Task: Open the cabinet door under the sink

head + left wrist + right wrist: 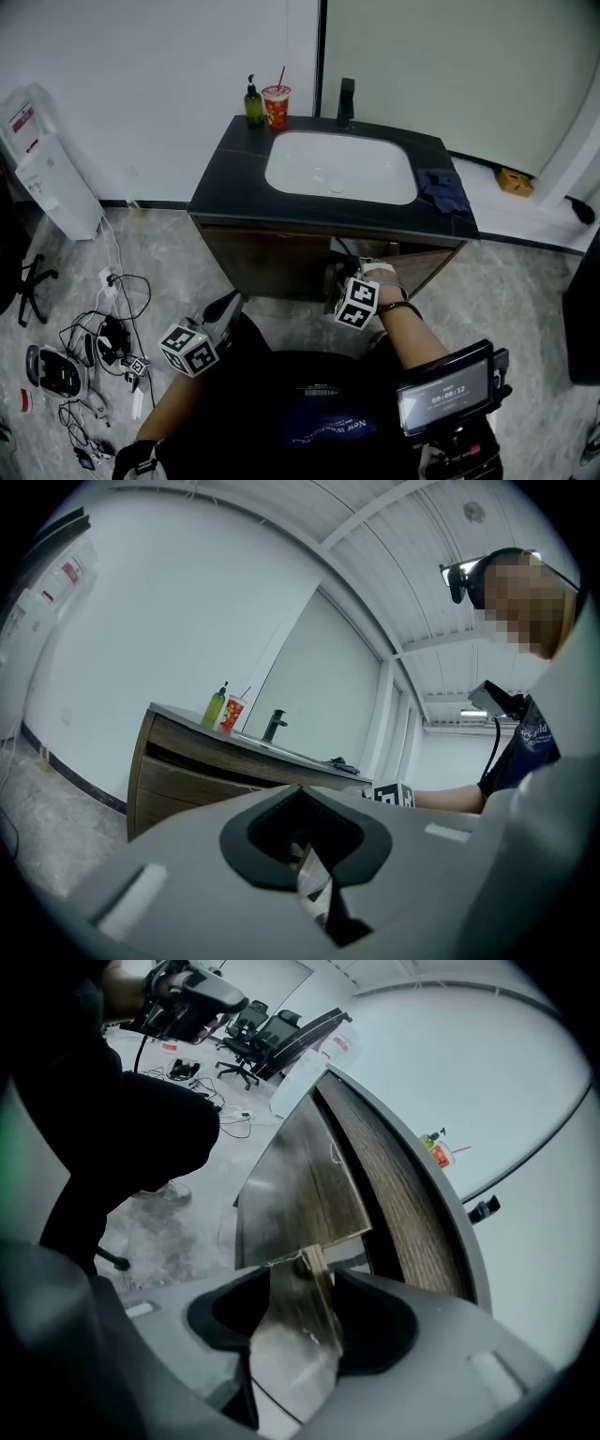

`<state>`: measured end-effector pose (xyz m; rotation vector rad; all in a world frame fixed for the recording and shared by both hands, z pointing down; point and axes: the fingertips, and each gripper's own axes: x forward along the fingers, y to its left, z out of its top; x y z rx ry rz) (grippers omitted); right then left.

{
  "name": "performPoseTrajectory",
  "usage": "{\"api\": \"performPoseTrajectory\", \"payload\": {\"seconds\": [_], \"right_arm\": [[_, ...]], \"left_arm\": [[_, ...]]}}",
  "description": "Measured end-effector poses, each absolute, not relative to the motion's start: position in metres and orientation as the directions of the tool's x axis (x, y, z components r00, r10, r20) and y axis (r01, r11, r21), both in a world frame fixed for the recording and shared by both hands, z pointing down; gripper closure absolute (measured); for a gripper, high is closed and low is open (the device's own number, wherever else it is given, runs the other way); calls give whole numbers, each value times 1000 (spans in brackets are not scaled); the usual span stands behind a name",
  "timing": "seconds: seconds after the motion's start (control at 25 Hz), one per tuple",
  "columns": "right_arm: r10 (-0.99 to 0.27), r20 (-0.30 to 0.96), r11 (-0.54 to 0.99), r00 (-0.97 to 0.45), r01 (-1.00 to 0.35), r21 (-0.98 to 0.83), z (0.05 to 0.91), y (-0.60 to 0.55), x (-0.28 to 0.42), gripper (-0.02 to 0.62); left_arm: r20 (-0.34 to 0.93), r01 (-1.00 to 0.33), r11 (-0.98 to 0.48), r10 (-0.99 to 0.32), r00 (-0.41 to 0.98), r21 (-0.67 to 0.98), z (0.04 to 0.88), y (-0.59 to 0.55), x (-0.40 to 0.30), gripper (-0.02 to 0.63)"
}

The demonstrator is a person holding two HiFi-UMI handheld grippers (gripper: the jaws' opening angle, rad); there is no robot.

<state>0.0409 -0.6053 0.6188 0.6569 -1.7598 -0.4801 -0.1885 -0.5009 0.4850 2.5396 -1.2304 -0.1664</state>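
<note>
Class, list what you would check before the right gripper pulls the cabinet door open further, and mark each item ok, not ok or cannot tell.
1. The right gripper grips the cabinet door by its edge: ok.
2. The door already stands ajar from the cabinet: ok.
3. The left gripper is shut, empty and clear of the door: ok.
4. Room for the swing past the person's leg: cannot tell.
5. The cables on the floor lie away from the door: ok.
</note>
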Motion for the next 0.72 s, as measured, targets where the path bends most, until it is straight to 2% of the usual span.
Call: {"api": "performPoseTrajectory", "payload": {"seconds": [0.72], "right_arm": [[-627,755,778,-191,-186,600,604,-508,67,388]], "left_arm": [[21,-726,-605,-763,646,328,472,-421,-158,604]]}}
